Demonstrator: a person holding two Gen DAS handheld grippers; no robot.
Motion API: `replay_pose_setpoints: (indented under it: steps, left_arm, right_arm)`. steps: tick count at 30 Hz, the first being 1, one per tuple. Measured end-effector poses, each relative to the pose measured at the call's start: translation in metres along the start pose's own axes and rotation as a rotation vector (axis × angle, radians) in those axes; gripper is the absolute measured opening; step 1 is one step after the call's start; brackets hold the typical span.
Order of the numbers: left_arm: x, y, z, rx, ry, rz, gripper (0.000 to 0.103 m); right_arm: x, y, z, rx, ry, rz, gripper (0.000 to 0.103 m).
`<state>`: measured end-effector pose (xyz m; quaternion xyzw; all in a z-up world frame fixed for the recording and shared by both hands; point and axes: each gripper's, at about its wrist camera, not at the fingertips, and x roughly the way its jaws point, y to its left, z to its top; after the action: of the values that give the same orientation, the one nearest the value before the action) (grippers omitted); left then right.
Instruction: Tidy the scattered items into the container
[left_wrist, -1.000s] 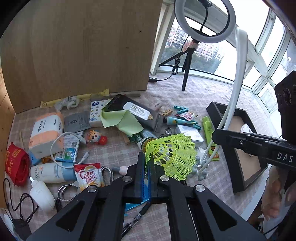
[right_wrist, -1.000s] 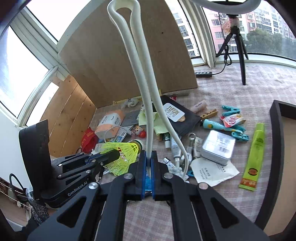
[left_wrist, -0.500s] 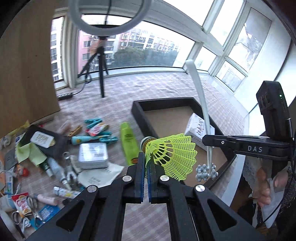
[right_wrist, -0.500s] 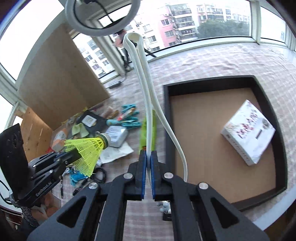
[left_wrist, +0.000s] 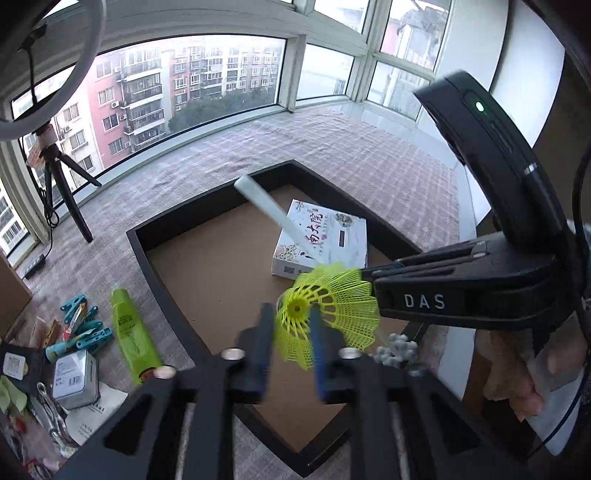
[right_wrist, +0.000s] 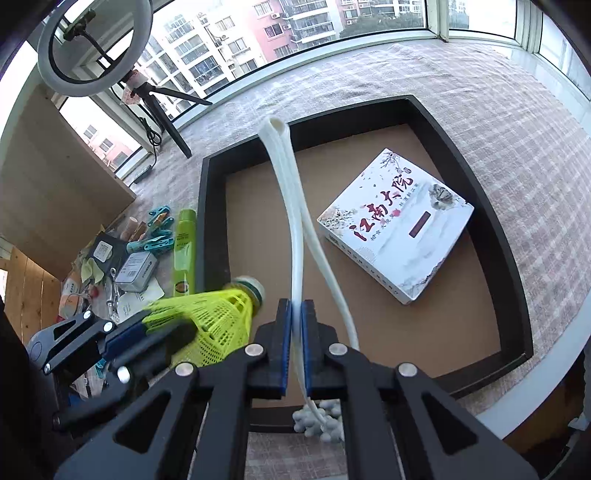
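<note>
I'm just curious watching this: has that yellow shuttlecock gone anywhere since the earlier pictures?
Yes. The shuttlecock was over the clutter a second ago; now it hangs above the black tray, near the white box. The left claw has just been opening around it.

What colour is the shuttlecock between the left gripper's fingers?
Neon yellow-green mesh skirt on the shuttlecock, with a green-banded pale cork; clearest in the right wrist view.

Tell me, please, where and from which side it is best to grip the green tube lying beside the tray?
Grip the green tube across its middle, coming from above. It lies flat along the tray wall, so jaws should close across its narrow width; teal clips crowd its other side.
</note>
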<state>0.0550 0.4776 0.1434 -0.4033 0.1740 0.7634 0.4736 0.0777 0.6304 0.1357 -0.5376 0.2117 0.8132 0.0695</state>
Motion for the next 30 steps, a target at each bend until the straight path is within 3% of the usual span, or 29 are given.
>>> replay_pose_setpoints:
  steps: [1,2,3,10,19,23,30]
  left_arm:
    - [0.000,-0.003,-0.001,0.009,-0.008,0.021,0.069]
    - [-0.004,-0.005,-0.002,0.014,-0.028,0.022,0.070]
    - [-0.007,-0.005,-0.003,0.016,-0.036,0.019,0.070]
    - [-0.021,0.027,-0.013,-0.079,-0.013,0.003,0.070]
    - [-0.046,0.117,-0.032,-0.237,0.000,0.088,0.069]
    - [-0.046,0.170,-0.040,-0.341,0.051,0.120,0.068]
    - [-0.027,0.238,-0.050,-0.432,0.165,0.174,0.064]
  right_arm:
    - [0.001,-0.002,0.002,0.015,-0.004,-0.023,0.022]
    - [0.000,-0.004,0.004,0.024,-0.015,-0.037,0.028]
    - [-0.002,-0.004,0.005,0.021,-0.026,-0.048,0.036]
    - [-0.012,0.016,0.009,-0.021,-0.070,-0.021,0.036]
    - [0.005,0.080,0.008,-0.133,-0.058,0.064,0.036]
    - [0.020,0.113,0.007,-0.182,-0.062,0.089,0.036]
    - [0.062,0.174,0.009,-0.294,-0.025,0.088,0.036]
